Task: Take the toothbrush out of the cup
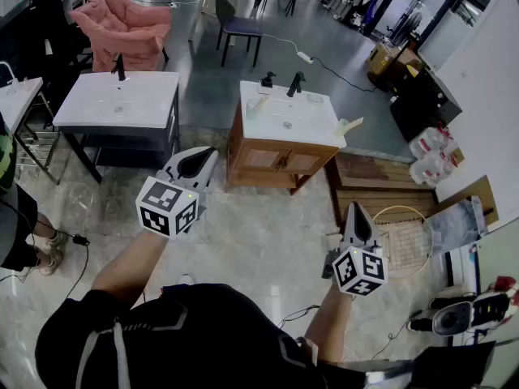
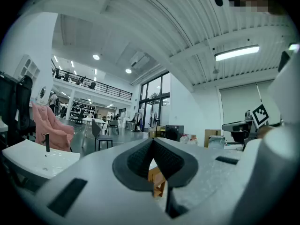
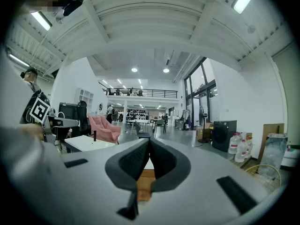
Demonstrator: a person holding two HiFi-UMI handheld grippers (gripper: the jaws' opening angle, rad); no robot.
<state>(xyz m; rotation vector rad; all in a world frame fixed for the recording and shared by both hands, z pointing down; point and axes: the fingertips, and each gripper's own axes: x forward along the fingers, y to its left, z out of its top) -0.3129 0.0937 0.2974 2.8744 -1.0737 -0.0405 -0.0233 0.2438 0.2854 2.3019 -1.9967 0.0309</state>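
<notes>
In the head view a wooden vanity with a white sink top (image 1: 312, 128) stands a few steps ahead. A pale cup-like thing (image 1: 254, 109) sits at the top's left side and another pale item (image 1: 350, 126) at its right edge. Both are too small to make out a toothbrush. My left gripper (image 1: 199, 157) is held level and shut, empty, well short of the vanity. My right gripper (image 1: 355, 211) is also shut and empty, lower right. In the left gripper view the gripper (image 2: 153, 142) shows pads together, with wood (image 2: 157, 183) behind. The right gripper view shows its gripper (image 3: 149, 142) the same way.
A black faucet (image 1: 296, 83) and a dispenser (image 1: 266, 82) stand at the sink's back. A dark vanity (image 1: 118, 101) and a pink armchair (image 1: 122, 21) are to the left, a chair (image 1: 240, 27) behind. Right: wooden pallet (image 1: 381, 186), wire rack (image 1: 407, 238), water bottles (image 1: 430, 156). A person (image 1: 11, 217) stands far left.
</notes>
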